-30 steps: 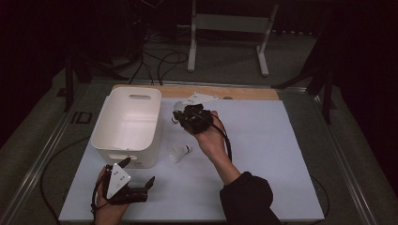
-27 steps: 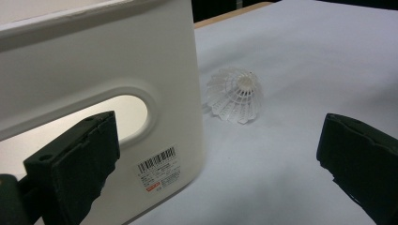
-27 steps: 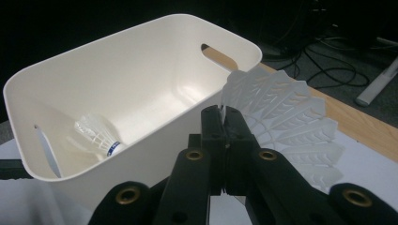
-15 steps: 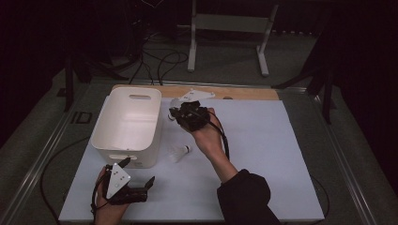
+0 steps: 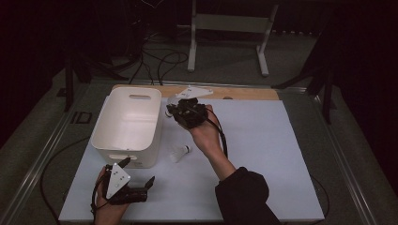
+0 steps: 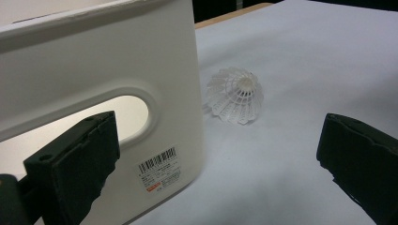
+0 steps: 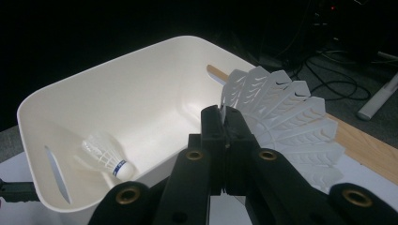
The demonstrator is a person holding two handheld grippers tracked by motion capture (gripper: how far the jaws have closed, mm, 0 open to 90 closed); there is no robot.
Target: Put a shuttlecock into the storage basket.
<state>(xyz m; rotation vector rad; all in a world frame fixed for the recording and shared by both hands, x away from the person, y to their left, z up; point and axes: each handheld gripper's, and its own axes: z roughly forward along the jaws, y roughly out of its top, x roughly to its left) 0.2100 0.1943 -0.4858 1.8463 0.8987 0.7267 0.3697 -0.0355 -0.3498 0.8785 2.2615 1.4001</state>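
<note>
While the right gripper hangs at the far right corner of the white bin, its jaws are pressed fully together on the feather skirt of a white shuttlecock. From the right gripper view the feathers fan out up and to the right of the jaw tips; the cork end is hidden behind the jaws. That shuttlecock sits above the bin's rim or just outside it; which of the two is hard to tell from the high view, where the gripper body covers most of it.

Second shuttlecock, with a blue band at the cork, lies on its side on the bin floor, near the end wall with the slot handle.

Third shuttlecock lies on the white counter just beside the bin's right wall, below the right hand. In the left gripper view it lies past the bin's corner, cork end turned toward the camera, close to the bin wall.

Left gripper is low at the near-left of the counter, held in the left hand, in front of the bin's near end wall. Jaws wide apart, nothing between them. A barcode label is stuck on that wall under the handle cut-out.
</note>
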